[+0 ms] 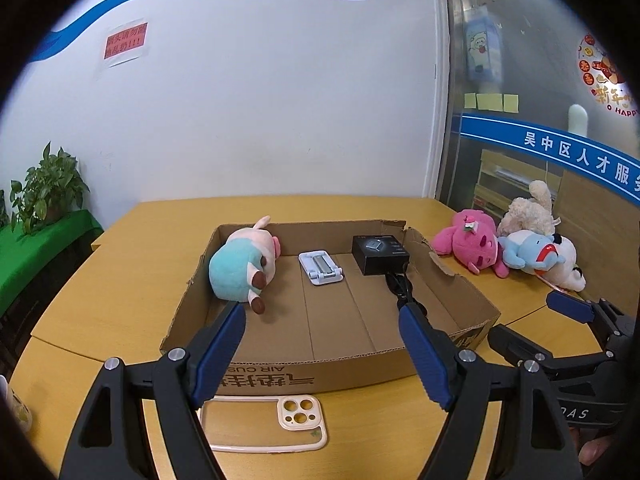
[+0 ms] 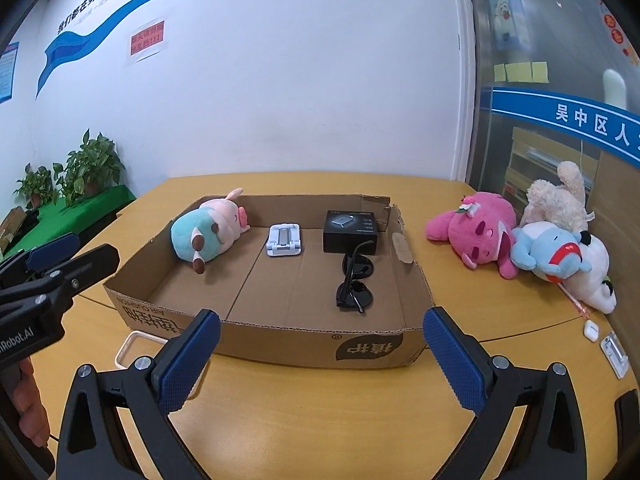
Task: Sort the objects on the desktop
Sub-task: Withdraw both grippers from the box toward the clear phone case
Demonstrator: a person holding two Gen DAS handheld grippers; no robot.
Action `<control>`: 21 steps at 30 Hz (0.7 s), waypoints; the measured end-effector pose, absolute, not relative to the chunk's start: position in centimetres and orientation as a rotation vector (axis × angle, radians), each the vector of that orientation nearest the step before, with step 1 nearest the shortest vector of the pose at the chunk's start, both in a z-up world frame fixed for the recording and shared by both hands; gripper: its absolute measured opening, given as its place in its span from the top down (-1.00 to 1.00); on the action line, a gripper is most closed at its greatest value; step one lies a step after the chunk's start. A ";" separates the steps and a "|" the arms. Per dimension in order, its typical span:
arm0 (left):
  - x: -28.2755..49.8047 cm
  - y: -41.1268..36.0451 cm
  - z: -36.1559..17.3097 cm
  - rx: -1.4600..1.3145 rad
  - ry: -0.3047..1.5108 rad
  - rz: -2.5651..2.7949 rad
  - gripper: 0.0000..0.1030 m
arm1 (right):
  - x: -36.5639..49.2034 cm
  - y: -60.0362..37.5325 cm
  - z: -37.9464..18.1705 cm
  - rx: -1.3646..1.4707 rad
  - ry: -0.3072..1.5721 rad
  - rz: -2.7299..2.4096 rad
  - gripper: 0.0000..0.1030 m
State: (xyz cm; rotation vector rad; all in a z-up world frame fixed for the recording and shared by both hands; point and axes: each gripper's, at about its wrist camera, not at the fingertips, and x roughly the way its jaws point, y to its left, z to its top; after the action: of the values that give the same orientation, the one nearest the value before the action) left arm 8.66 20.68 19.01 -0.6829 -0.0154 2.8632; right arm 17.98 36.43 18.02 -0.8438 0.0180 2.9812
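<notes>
A shallow cardboard box (image 1: 280,376) lies open on the yellow table. Inside it are a teal and pink pig plush (image 1: 240,268), a white phone stand (image 1: 320,266), a small black carton (image 1: 380,254) and black sunglasses (image 2: 354,280). A cream phone case (image 1: 264,420) lies flat on the table just in front of the box, under my left gripper (image 1: 321,309). That gripper is open and holds nothing. My right gripper (image 2: 322,315) hovers before the box's front wall (image 2: 320,344), also open and holding nothing.
Right of the box lies a pile of plush toys: pink (image 2: 476,228), light blue (image 2: 552,252), cream (image 2: 556,200). A white earbud case (image 2: 590,329) and a small white stand (image 2: 614,350) sit near the table's right edge. Potted plants (image 2: 90,168) stand on a green shelf at left.
</notes>
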 end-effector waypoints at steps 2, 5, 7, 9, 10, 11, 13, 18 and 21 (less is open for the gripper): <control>8.6 20.5 18.9 -0.693 -0.005 2.865 -0.54 | 18.0 36.4 17.9 -0.845 0.029 2.984 -1.00; 8.4 20.0 18.6 -0.709 -0.001 2.864 -0.54 | 17.8 36.2 17.6 -0.857 0.024 2.990 -1.00; 8.2 19.7 18.3 -0.718 -0.022 2.854 -0.54 | 17.7 36.0 17.4 -0.869 0.017 2.989 -1.00; 7.9 19.4 18.1 -0.726 -0.043 2.847 -0.54 | 17.6 36.0 17.3 -0.880 0.023 2.991 -1.00; 7.7 19.4 18.0 -0.735 -0.049 2.845 -0.54 | 17.6 35.9 17.2 -0.883 0.020 2.988 -1.00; 7.5 19.3 17.9 -0.739 -0.052 2.844 -0.54 | 17.5 35.9 17.2 -0.886 0.012 2.984 -1.00; 7.2 19.1 17.8 -0.749 -0.069 2.838 -0.54 | 17.3 35.8 17.1 -0.894 0.006 2.981 -1.00; 6.9 18.5 17.3 -0.765 -0.065 2.820 -0.54 | 16.8 35.3 16.8 -0.911 0.003 2.980 -1.00; 6.3 17.4 16.6 -0.825 -0.085 2.774 -0.54 | 16.2 34.8 16.3 -0.936 -0.001 2.991 -1.00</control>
State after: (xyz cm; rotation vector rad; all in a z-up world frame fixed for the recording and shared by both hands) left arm 6.28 17.39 16.64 -0.8250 -0.0848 2.7740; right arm 16.24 34.75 16.28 -0.9365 -0.0015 2.9911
